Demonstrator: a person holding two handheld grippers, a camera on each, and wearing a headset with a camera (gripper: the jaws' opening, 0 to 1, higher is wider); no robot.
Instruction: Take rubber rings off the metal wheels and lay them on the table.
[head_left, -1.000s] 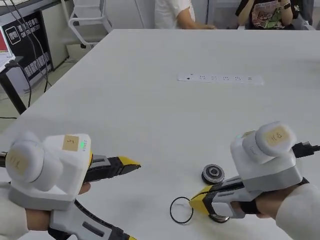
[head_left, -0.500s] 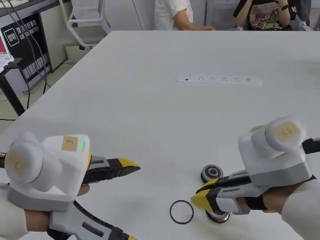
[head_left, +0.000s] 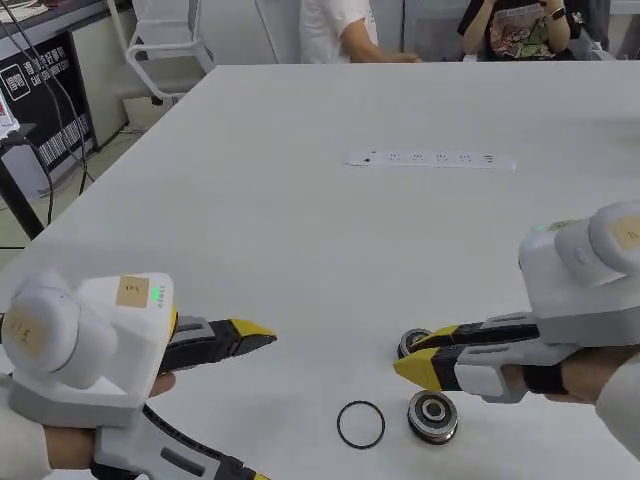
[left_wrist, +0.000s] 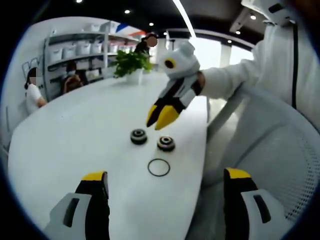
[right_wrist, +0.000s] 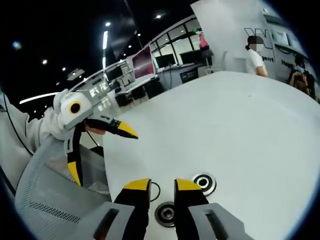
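A thin black rubber ring (head_left: 361, 424) lies flat on the white table (head_left: 330, 220), also visible as the ring (left_wrist: 158, 167). Right beside it sits one metal wheel (head_left: 433, 416). A second wheel (head_left: 410, 343) is farther back, partly behind my right gripper (head_left: 420, 355). That gripper hovers above the wheels, its yellow-tipped jaws a narrow gap apart with nothing in them (right_wrist: 162, 187). My left gripper (head_left: 256, 405) is at the near left, jaws spread wide and empty. The left gripper view shows both wheels (left_wrist: 138, 136) (left_wrist: 166, 143) ahead.
A white power strip (head_left: 432, 159) lies across the middle of the table. People sit at the far edge. An office chair (head_left: 170, 30) stands at the far left corner, and cables hang by a desk on the left.
My right gripper has lifted up and to the right, away from the ring, uncovering the wheel that was beneath it. The ring stays flat on the table. The left gripper holds still.
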